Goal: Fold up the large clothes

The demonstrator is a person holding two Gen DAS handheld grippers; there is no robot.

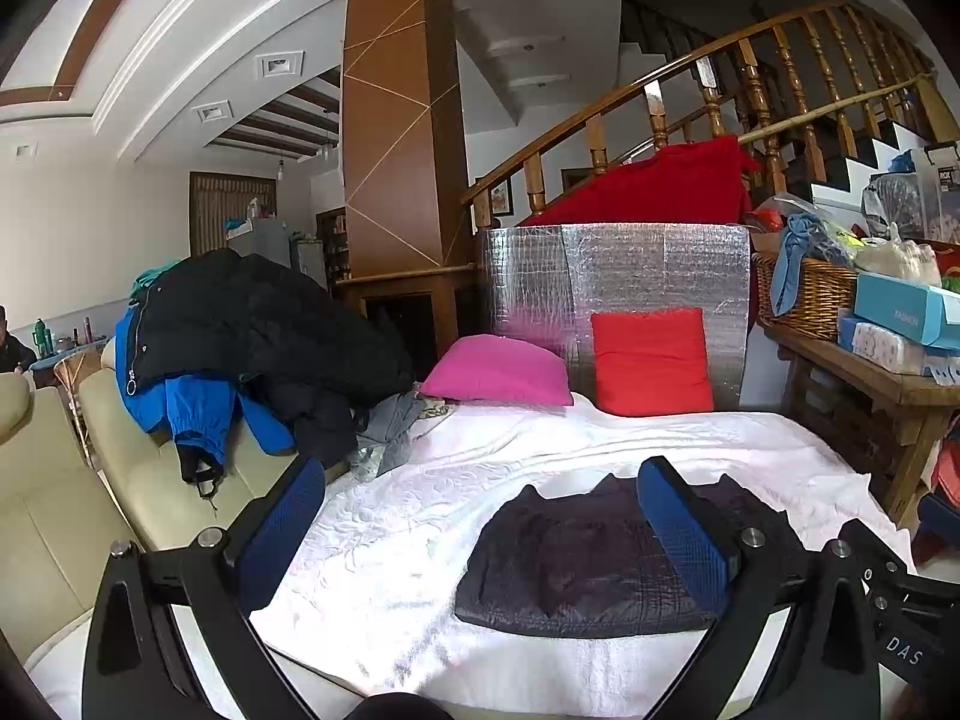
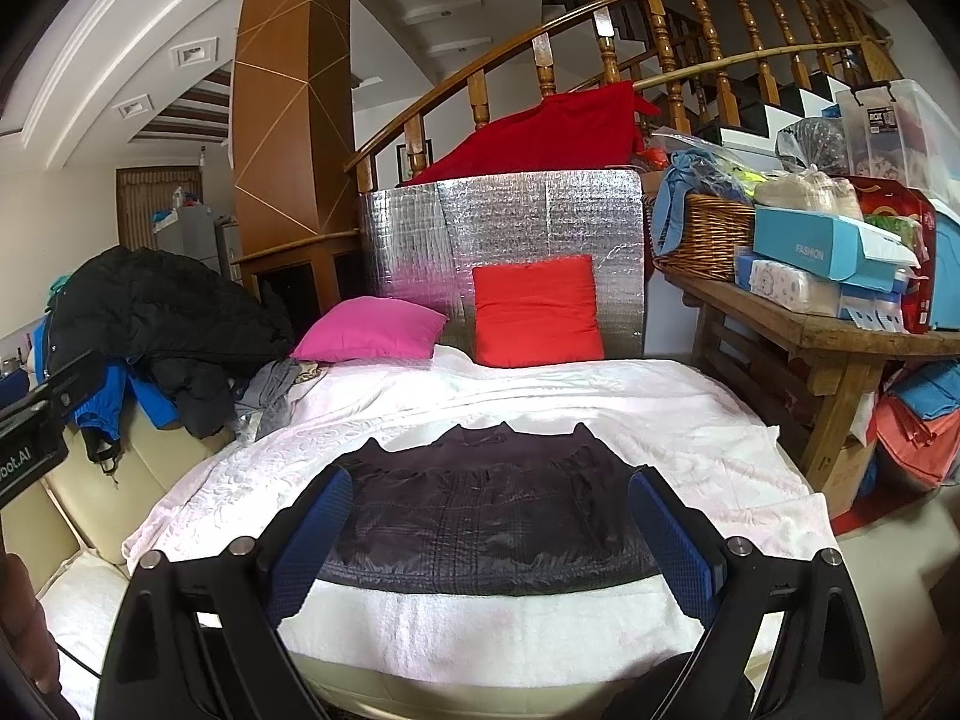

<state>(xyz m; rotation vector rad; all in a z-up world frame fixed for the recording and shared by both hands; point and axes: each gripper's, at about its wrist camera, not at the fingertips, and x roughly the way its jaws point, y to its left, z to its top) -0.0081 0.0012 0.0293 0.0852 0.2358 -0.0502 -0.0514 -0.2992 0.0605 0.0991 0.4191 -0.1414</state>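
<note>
A dark quilted jacket (image 1: 576, 558) lies folded into a flat rectangle on the white blanket (image 1: 420, 480) of the bed. It also shows in the right wrist view (image 2: 486, 516), centred near the front edge. My left gripper (image 1: 480, 516) is open and empty, held above the bed to the jacket's left. My right gripper (image 2: 489, 522) is open and empty, hovering in front of the jacket with one finger on each side of it in view. Neither touches the cloth.
A pile of black and blue coats (image 1: 240, 336) sits on the cream sofa (image 1: 120, 480) at left. A pink pillow (image 2: 369, 330) and red pillow (image 2: 534, 312) lean at the bed's head. A cluttered wooden table (image 2: 840, 336) stands at right.
</note>
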